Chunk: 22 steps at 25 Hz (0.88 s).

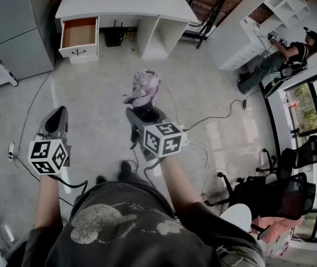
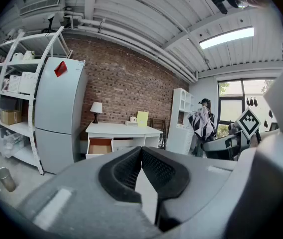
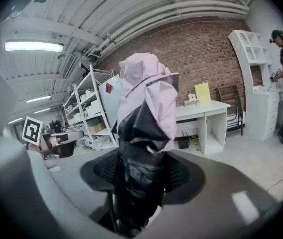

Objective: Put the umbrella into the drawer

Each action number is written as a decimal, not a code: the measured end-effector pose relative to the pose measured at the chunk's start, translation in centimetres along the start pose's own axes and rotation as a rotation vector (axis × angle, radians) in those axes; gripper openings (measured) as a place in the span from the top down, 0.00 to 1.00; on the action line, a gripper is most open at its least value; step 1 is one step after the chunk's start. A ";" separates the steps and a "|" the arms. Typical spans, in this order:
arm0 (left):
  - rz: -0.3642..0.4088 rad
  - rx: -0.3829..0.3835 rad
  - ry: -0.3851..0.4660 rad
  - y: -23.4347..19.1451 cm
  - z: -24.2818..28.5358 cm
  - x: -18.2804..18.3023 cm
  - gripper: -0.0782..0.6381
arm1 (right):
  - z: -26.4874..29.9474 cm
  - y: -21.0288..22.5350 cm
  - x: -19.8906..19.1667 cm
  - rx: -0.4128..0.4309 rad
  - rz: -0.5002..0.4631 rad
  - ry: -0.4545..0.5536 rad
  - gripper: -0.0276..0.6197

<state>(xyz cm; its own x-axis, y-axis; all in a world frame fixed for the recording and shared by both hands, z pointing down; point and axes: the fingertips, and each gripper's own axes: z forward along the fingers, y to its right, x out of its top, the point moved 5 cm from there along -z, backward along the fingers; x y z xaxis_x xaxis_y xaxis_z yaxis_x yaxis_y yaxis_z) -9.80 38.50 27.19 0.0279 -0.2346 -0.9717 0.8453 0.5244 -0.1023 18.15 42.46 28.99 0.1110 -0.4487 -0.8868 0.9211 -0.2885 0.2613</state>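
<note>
Umbrella, folded, stands upright in the right tool, jaws clenched on its dark lower wrap, pink fabric flopping above. It looks light, soft outside and stiff at the core, so a low shaft grip suits. Left tool, alongside, is closed on nothing. Well ahead of both, across glossy floor, the white counter's drawer stands open.

Dark grey printed T-shirt; the left gripper and right gripper are grey, bearing black-and-white marker cubes
</note>
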 end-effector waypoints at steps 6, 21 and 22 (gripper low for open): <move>0.015 0.019 0.003 0.5 0.3 0.8 0.88 | 0.3 0.5 0.4 0.009 -0.008 -0.010 0.59; 0.010 0.072 -0.015 4.3 3.8 0.5 0.88 | 0.6 6.4 1.0 0.092 0.015 -0.006 0.59; 0.013 0.084 -0.010 4.5 4.2 0.7 0.88 | 0.9 7.0 1.3 0.105 0.014 -0.007 0.59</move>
<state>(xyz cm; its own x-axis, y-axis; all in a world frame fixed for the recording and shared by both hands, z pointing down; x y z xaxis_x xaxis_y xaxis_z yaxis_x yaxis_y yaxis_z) -3.72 37.24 26.90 0.0443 -0.2365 -0.9706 0.8867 0.4570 -0.0709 24.41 39.14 30.02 0.1208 -0.4590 -0.8802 0.8753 -0.3690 0.3125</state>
